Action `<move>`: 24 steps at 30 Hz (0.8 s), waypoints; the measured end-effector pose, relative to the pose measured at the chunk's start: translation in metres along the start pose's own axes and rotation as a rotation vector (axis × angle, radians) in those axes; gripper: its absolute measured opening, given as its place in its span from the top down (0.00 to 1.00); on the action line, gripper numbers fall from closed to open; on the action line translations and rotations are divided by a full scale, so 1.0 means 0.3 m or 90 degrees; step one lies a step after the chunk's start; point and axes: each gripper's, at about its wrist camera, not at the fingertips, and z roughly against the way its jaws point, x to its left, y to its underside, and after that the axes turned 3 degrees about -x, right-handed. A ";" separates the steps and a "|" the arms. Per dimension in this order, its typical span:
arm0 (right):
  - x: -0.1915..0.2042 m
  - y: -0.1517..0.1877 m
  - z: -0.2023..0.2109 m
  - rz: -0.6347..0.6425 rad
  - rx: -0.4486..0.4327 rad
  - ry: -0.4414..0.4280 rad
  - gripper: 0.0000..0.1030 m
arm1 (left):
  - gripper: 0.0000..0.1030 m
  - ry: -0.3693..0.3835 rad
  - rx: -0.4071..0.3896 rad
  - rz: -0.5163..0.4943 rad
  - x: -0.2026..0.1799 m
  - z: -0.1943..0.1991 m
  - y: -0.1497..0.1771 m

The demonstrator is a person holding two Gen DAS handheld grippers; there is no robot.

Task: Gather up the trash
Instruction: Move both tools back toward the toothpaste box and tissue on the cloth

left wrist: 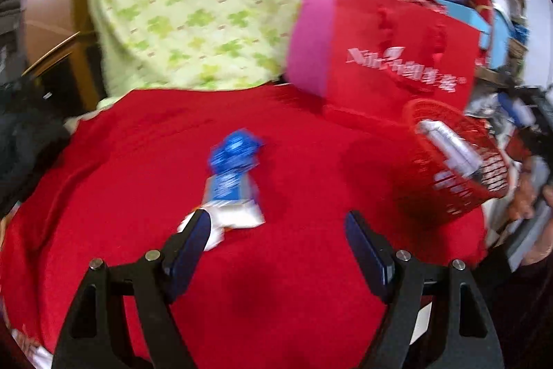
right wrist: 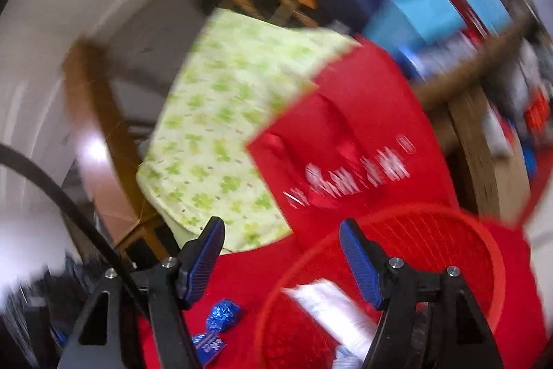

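Your left gripper [left wrist: 278,227] stands wide and empty; the blue-and-white wrapper [left wrist: 233,182] lies on the red cloth [left wrist: 138,161] just ahead, by its left finger. Your right gripper [right wrist: 281,246], spread and empty, hangs over the red basket [right wrist: 449,230], a silvery wrapper [right wrist: 331,310] inside.

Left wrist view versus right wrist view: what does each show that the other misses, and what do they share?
Only the left wrist view shows the white wrapper on the red cloth, the bag's pink side and the left gripper, jaws open and empty. Only the right shows the right gripper, jaws open and empty above the basket's rim. Both show the blue wrapper, the red basket holding a silvery packet, the red bag and the green-patterned cloth.
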 end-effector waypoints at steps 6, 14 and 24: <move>0.306 0.143 -0.054 0.198 0.057 -0.104 0.30 | 0.22 -0.065 0.038 0.100 0.206 -0.001 0.090; 0.438 0.346 -0.252 0.187 0.274 -0.135 0.30 | 0.22 -0.116 0.044 0.132 0.284 -0.028 0.138; 0.403 0.508 -0.395 0.111 0.442 -0.077 0.30 | 0.22 -0.138 0.084 0.163 0.357 -0.084 0.227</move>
